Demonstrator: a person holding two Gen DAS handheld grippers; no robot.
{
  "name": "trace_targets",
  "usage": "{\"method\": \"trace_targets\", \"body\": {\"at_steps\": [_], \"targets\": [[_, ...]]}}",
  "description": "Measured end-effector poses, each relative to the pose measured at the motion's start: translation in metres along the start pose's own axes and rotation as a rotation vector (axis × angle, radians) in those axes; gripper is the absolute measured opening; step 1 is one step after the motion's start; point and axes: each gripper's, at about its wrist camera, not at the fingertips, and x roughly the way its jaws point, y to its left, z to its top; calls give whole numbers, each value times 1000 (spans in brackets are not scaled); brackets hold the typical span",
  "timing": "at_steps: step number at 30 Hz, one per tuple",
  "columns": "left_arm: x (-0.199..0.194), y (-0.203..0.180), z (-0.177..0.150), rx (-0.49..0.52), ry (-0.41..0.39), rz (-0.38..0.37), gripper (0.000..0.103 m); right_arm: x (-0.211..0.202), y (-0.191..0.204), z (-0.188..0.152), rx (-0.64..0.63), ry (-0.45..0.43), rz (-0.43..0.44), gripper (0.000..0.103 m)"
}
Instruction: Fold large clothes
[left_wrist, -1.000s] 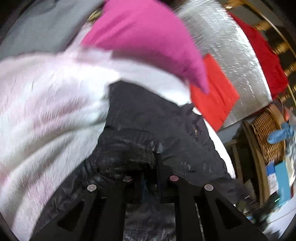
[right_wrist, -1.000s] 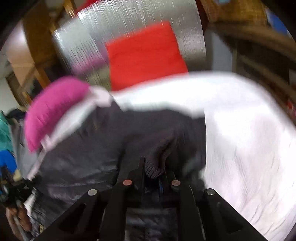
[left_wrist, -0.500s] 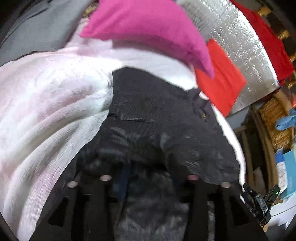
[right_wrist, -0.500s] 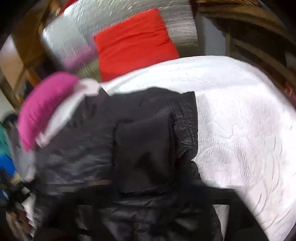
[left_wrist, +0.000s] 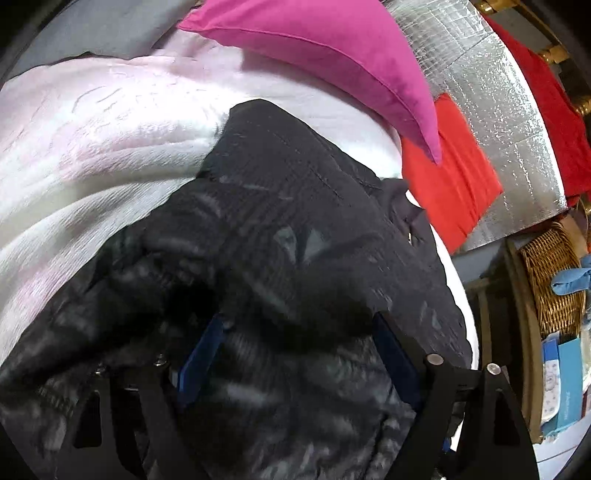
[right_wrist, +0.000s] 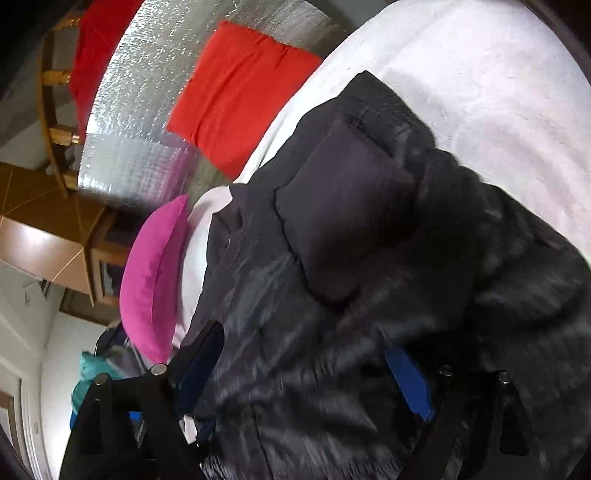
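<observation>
Black puffer jacket (left_wrist: 295, 229) bunched on white blanket (left_wrist: 92, 147) of the bed, below magenta pillow (left_wrist: 332, 55) and red cushion (left_wrist: 450, 177). Left claw (left_wrist: 295, 354) closing, jacket folds between its pads, not pinched. Right claw (right_wrist: 306, 373) closing likewise, fabric between, unclamped

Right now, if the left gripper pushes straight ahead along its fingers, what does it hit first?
The black puffer jacket: the left gripper, jaws closing, already has its fabric bunched between them. Beyond it lies the white blanket; depth is unclear.
</observation>
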Motion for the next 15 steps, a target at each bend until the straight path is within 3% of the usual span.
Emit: {"method": "trace_targets", "body": {"at_steps": [1,3,5,7,9,12,15], "targets": [[2,-3,1,26,15,19,14,2,3,3,-15,-5,-43,20],[-7,-7,5,54,6,-8,9,-7,18,3,-81,-39,-38,16],[-21,-13,3,109,-33,-6,9,-22,36,-3,-192,-85,-60,15],[-15,-9,-2,141,-17,17,9,-23,31,-13,-224,-92,-99,15],[5,0,-7,145,16,55,10,5,-1,-19,-151,-4,-136,15],[1,-15,-8,228,-2,102,11,0,-9,-13,-122,-19,-83,20],[-3,-12,-6,208,27,83,21,-10,-7,-10,-93,-10,-81,32]]}}
